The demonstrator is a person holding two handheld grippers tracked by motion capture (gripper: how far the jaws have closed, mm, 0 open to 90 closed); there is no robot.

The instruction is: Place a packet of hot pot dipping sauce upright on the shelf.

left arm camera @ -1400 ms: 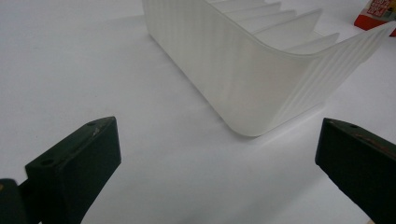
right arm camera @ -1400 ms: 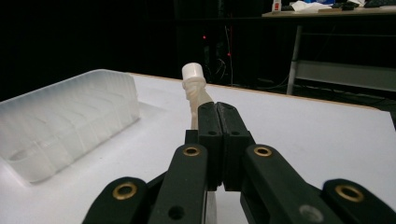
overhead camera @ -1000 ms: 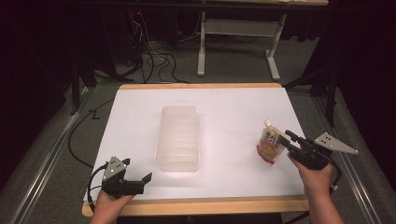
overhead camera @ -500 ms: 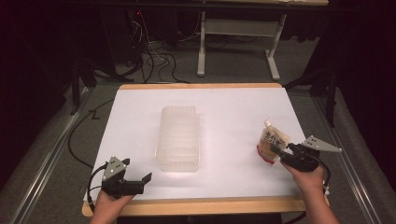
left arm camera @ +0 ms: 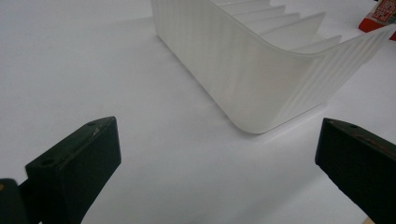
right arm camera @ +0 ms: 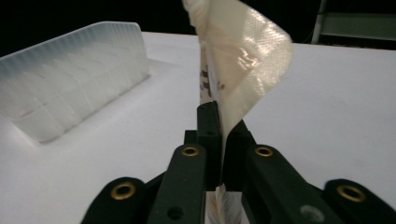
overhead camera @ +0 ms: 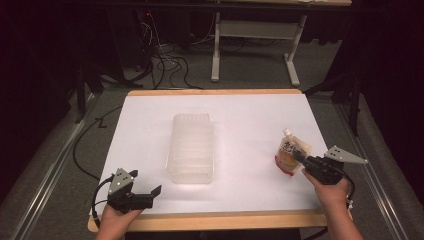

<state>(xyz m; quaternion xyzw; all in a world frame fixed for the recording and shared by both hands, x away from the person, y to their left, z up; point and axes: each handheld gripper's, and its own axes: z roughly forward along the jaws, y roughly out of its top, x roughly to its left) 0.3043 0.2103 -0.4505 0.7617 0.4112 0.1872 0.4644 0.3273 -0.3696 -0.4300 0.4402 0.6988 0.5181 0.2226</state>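
Note:
A clear ribbed plastic bin [overhead camera: 191, 147] with several inner dividers stands at the table's middle; its near corner [left arm camera: 261, 79] fills the top of the left gripper view. A spouted food pouch [overhead camera: 291, 152] with a red base lies at the right. My right gripper [overhead camera: 300, 158] is shut on the pouch's edge [right arm camera: 233, 88], which stands up between the jaws. My left gripper [overhead camera: 152, 194] rests at the table's front left, jaws wide apart and holding nothing, a short way from the bin.
The white table [overhead camera: 250, 115] has a wooden rim. Beyond its far edge are a desk frame [overhead camera: 255, 40] and cables [overhead camera: 165, 60] on the floor. A black cable [overhead camera: 85, 150] trails off the table's left side.
My right gripper has moved in on the pouch and closed on its edge. The left gripper has stayed put.

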